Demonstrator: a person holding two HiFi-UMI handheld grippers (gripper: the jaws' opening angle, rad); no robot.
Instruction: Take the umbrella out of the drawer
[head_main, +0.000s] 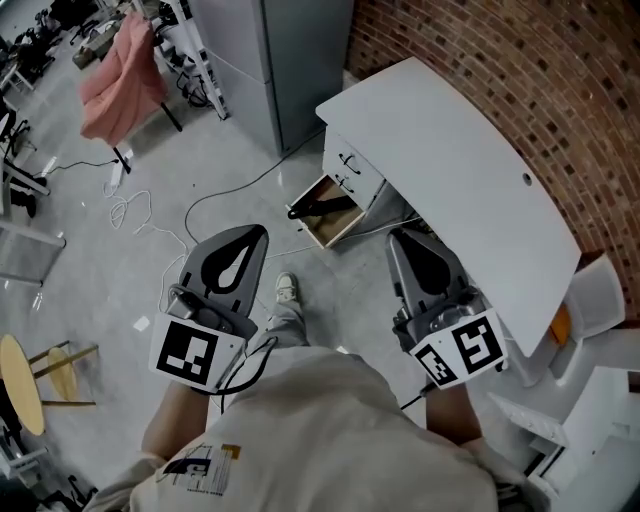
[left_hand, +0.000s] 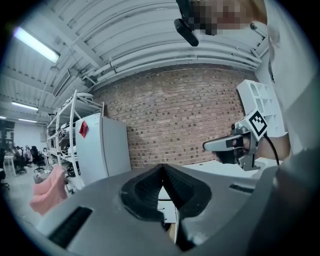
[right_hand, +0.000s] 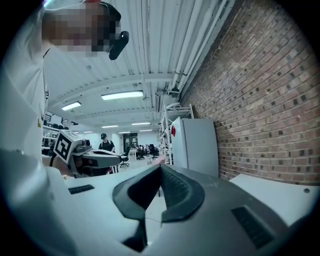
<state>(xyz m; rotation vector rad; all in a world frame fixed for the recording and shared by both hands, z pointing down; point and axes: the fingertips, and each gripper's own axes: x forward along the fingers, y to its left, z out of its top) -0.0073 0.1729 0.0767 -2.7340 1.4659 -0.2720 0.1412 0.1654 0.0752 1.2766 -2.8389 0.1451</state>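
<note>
- The left gripper has its jaws closed tip to tip. The ribbed pads meet at the front and nothing is between them.
- The right gripper also has its jaws together at the tips, and it is empty.
- The person holds both grippers out in front of the chest, about level, side by side and apart from each other. They point towards the end of the white table.
- The right gripper is close to the table's near edge. The left gripper is farther out from that edge, over the floor.
- The black folded umbrella lies slantwise in the open drawer. This drawer is pulled out from the bottom of the drawer unit under the table's end.
- One end of the umbrella juts over the drawer's side wall, on the side away from the table.
- Both grippers are well apart from the umbrella, and the drawer sits ahead of them, between their two lines.
- The person's shoe is on the floor short of the drawer, off the table's near edge.
- Loose cables lie on the floor farther out from the table.
- A brick wall runs along the table's far side.
- A grey cabinet stands just beyond the table's end.
</note>
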